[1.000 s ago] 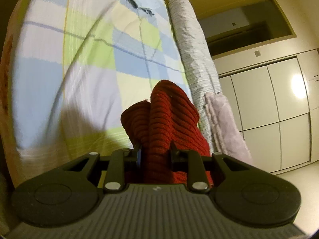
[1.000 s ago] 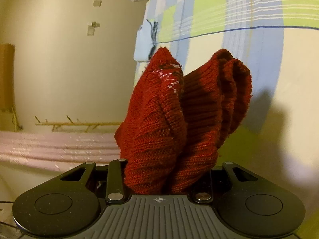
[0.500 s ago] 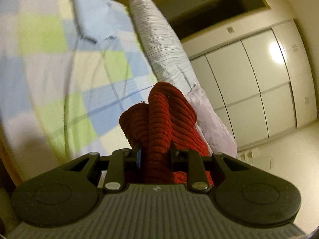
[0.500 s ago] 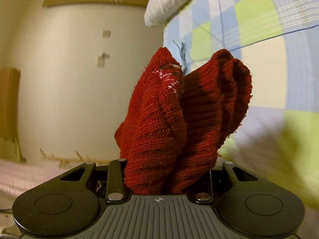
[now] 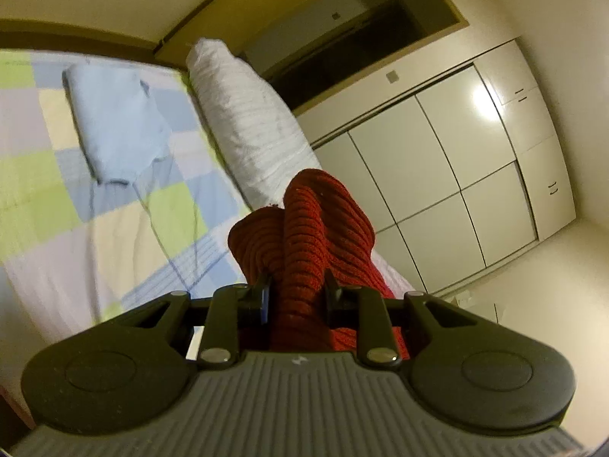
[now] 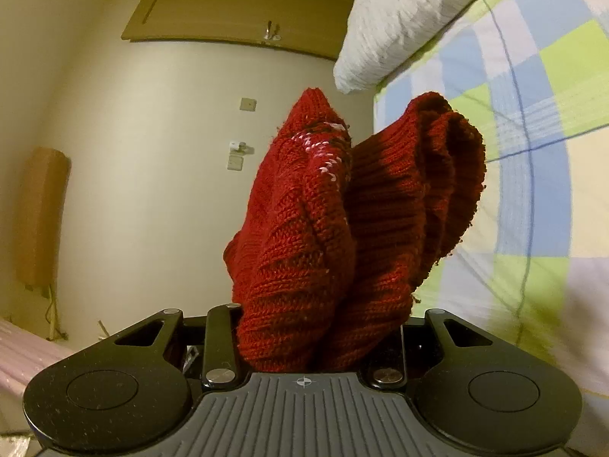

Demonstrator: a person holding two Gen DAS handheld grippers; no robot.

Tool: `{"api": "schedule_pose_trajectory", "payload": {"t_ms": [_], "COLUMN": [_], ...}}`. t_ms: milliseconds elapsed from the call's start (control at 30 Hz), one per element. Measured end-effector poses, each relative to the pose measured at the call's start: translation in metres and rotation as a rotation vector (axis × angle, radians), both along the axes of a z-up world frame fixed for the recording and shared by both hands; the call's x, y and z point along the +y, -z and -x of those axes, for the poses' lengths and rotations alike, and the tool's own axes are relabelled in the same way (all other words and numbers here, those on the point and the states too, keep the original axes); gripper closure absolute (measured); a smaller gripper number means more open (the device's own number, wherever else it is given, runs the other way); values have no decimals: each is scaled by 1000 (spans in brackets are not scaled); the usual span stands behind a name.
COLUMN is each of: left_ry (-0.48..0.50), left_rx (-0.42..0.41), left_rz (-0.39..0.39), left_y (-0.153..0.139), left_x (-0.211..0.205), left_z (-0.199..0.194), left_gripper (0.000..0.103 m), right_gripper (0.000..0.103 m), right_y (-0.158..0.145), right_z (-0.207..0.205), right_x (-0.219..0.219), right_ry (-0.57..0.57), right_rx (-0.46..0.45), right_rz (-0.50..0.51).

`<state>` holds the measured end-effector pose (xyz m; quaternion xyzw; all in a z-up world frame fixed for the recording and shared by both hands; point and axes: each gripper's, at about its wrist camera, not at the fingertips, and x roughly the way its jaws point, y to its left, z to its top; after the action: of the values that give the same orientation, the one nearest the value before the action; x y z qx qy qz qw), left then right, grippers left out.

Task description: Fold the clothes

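Red ribbed knit fills the gap of both claws. The left gripper (image 5: pixel 297 297) is pinched on a bunched fold of the dark red, chunky-knit sweater (image 5: pixel 316 236), which rises toward twelve o'clock from its fingers. The right gripper (image 6: pixel 312 327) is clamped on a thicker wad of the same sweater (image 6: pixel 342 228) — a white-flecked pattern band beside ribbed hem layers — also standing toward twelve. So the garment is off the bed, hung between the two hands, neither one nearer it.

Beyond, the pastel checked bedsheet (image 5: pixel 114 228) lies at ten o'clock of the left claw and at two o'clock of the right (image 6: pixel 533 190). I judge any laying-down must swing that way. Farther off, a pale blue folded cloth (image 5: pixel 118 125) rests on the sheet, with a long white textured bolster (image 5: pixel 247 122) beside it — then white closet doors (image 5: pixel 437 175).
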<state>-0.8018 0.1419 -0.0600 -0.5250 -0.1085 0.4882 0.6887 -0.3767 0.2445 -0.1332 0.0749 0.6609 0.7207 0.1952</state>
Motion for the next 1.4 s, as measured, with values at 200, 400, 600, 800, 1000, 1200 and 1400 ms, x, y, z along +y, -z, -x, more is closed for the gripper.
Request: {"api": "schedule_pose_trajectory", "payload": {"t_ms": [200, 400, 600, 800, 1000, 1200, 1400], "left_ry": [27, 165, 295, 338, 326, 316, 311], "left_rx": [-14, -9, 11, 25, 6, -16, -16], "left_rz": [-27, -27, 43, 48, 0, -31, 14], "left_y": [-11, 9, 35, 65, 85, 116, 160], "left_x": [37, 122, 217, 311, 396, 451, 478], "left_z": [34, 122, 221, 291, 326, 333, 330], "left_gripper": [83, 83, 84, 84, 84, 84, 84], "right_gripper": [67, 67, 67, 67, 67, 67, 67], "right_y": [-16, 4, 39, 60, 64, 81, 112], "right_z": [39, 115, 219, 304, 351, 370, 370], "right_x": [25, 57, 79, 133, 203, 256, 282], "right_ry": [43, 152, 302, 361, 379, 387, 369], "right_rx": [-6, 5, 30, 27, 1, -24, -70], "right_rz": [-35, -51, 46, 58, -3, -48, -20]}}
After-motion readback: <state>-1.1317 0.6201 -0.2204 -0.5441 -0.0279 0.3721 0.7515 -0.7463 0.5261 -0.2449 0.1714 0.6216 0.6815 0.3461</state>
